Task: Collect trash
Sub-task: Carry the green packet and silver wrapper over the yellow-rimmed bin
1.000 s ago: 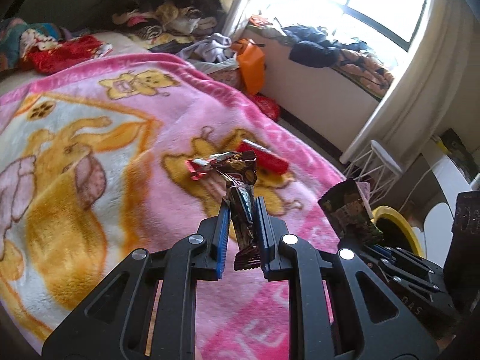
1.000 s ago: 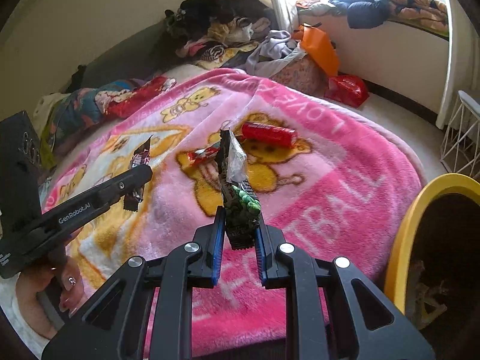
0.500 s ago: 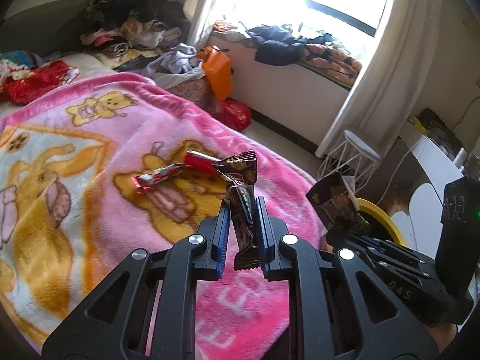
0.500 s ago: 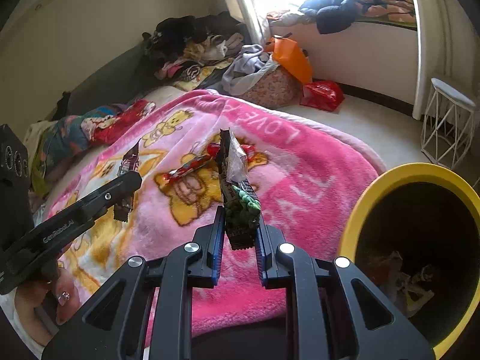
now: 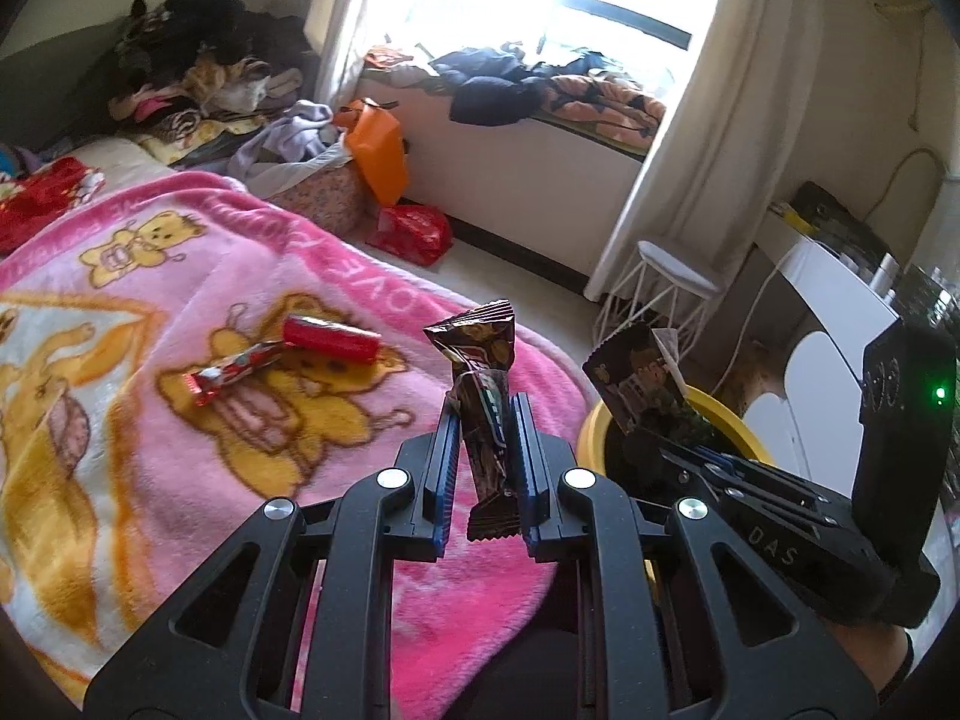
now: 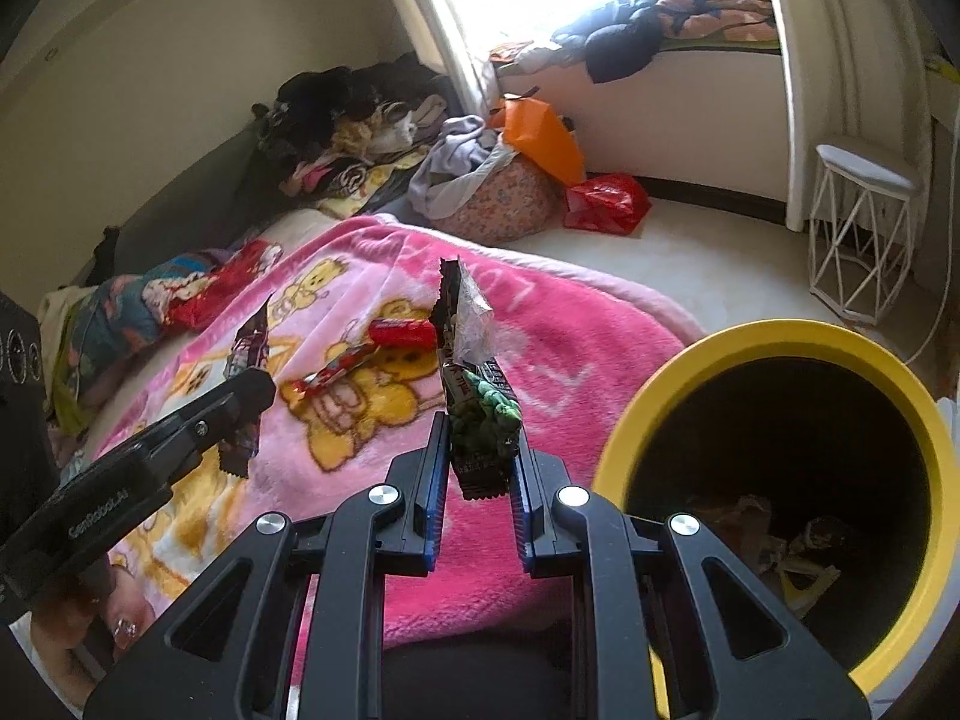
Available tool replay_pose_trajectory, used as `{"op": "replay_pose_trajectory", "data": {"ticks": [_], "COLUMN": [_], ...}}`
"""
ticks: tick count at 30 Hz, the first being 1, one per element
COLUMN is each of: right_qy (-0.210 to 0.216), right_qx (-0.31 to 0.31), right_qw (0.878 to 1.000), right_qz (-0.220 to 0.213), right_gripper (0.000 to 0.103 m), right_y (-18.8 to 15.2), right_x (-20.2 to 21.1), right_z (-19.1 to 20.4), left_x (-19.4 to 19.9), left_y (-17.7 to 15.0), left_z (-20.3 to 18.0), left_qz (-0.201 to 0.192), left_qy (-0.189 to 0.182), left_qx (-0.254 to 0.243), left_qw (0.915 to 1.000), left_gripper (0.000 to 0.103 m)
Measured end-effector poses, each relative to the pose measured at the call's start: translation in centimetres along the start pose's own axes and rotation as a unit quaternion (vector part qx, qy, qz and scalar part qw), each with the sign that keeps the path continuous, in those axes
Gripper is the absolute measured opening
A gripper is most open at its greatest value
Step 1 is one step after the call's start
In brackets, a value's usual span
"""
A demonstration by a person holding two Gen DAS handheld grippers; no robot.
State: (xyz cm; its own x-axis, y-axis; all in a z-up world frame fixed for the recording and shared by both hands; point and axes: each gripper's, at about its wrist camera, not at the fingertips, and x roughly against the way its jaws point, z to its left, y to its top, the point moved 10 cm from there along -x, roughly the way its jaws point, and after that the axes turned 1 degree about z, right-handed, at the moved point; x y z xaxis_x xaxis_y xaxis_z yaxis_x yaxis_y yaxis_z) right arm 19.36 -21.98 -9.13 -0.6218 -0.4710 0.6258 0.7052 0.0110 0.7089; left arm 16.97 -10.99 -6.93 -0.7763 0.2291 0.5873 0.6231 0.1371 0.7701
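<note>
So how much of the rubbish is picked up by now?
Some scraps already lie in the yellow bin. The left gripper grips a brown wrapper; the right gripper grips a green-printed wrapper. A red tube and red-silver wrapper remain on the blanket.

"GenRobot.AI" printed on left gripper (image 6: 252, 387), "DAS" on right gripper (image 5: 645, 450), upside-down "LOVE" on pink blanket (image 5: 336, 240).

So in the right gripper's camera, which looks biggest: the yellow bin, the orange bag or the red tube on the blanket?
1. Yellow bin, though it sits nearest the camera.
2. Orange bag.
3. Red tube.
</note>
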Motion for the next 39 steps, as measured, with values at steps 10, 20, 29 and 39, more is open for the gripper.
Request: {"op": "replay_pose_trajectory", "data": {"ticks": [10, 20, 29, 39], "right_qy": [-0.034, -0.068, -0.099, -0.126], "right_qx": [-0.029, -0.066, -0.097, -0.128], "right_qw": [0.999, 0.995, 0.99, 0.983], "right_qz": [-0.017, -0.029, -0.032, -0.033], "right_gripper": [0.018, 0.018, 0.018, 0.018], "right_y": [0.2, -0.2, -1.3, -2.3], "right_x": [2.0, 3.7, 5.0, 6.0], "right_z": [-4.3, -8.8, -12.4, -15.8], "left_x": [-0.8, -1.8, -2.9, -4.4], "left_y": [-0.3, -0.9, -1.8, -3.0], "left_z": [-4.1, -7.6, -10.8, -13.7], "left_qz": [0.004, 0.013, 0.022, 0.04], "left_qy": [-0.029, -0.055, -0.079, -0.099], "left_qx": [-0.033, -0.063, -0.085, -0.112], "left_qw": [0.999, 0.9964, 0.993, 0.988], "left_gripper": [0.012, 0.012, 0.012, 0.012]}}
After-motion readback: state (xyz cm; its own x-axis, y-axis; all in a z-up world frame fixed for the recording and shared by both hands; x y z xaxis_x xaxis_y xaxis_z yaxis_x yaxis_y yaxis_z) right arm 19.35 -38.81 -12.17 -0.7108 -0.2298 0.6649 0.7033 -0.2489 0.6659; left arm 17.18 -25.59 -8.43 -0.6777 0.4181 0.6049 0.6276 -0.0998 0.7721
